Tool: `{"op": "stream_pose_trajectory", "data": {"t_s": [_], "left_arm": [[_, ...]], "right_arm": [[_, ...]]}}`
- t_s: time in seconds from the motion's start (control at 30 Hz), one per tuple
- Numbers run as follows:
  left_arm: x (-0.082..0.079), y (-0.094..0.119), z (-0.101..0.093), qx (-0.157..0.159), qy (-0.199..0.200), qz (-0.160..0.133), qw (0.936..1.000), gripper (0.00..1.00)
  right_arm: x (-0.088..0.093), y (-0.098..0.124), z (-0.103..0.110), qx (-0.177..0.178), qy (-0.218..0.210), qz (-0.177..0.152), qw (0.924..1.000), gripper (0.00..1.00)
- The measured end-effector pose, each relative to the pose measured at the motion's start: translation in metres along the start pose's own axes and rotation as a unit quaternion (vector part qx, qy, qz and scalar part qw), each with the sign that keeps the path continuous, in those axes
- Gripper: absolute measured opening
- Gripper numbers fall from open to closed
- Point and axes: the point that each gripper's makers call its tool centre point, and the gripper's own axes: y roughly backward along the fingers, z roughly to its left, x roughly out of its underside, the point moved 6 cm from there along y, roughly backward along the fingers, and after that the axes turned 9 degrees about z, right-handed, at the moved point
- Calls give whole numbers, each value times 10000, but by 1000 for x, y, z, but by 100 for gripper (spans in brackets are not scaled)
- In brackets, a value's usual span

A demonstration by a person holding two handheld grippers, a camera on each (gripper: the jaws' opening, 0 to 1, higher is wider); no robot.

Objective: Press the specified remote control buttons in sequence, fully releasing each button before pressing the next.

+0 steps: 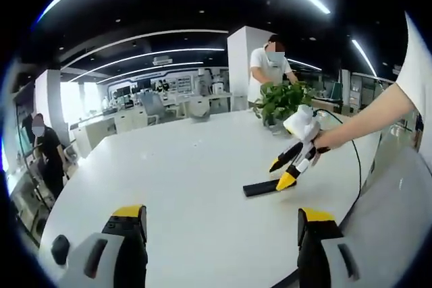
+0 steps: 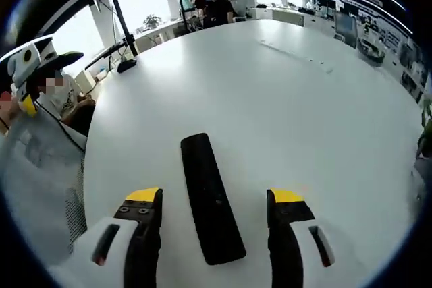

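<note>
I have the right claw [image 2: 214,215] hanging over the black remote control [image 2: 210,199], which lies flat on the white desk [image 2: 283,99]; its jaws stand spread, one on each side of the remote's near end, gripping nothing. In the left gripper view I see that same claw [image 1: 289,172] out ahead, its yellow tips down at the remote [image 1: 266,187], one tip seeming to touch the end of it, though I cannot tell whether a button is actually pressed. My left claw [image 1: 219,224] is held back over bare desk, jaws wide apart and empty. I judge this as the approach to, or the start of, a button press. The remote's face reads as plain black from here, so I cannot pick out single buttons. The next move calls for bringing one jaw tip straight down on the named button, then lifting fully clear before the next. A potted plant [image 1: 282,102] stands beyond.
</note>
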Motion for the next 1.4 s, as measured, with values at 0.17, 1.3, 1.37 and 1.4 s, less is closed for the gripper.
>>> {"op": "stream_pose_trajectory", "data": {"t_s": [0.17,1.3,1.37,1.4], "left_arm": [[0,0,-1,35,2,-11,10000,96],[0,3,-7,68,-135,-39,9999,96],[1,2,-9,92,-232,14,9997,96],[2,2,-10,101,-259,32,9996,96]], "right_arm": [[1,30,10,305,-237,-605,9974,82],[71,182,120,1683,-1260,-2138,9540,88],[75,179,123,1688,-1371,-2113,9529,87],[76,177,124,1674,-1391,-2097,9532,87]]}}
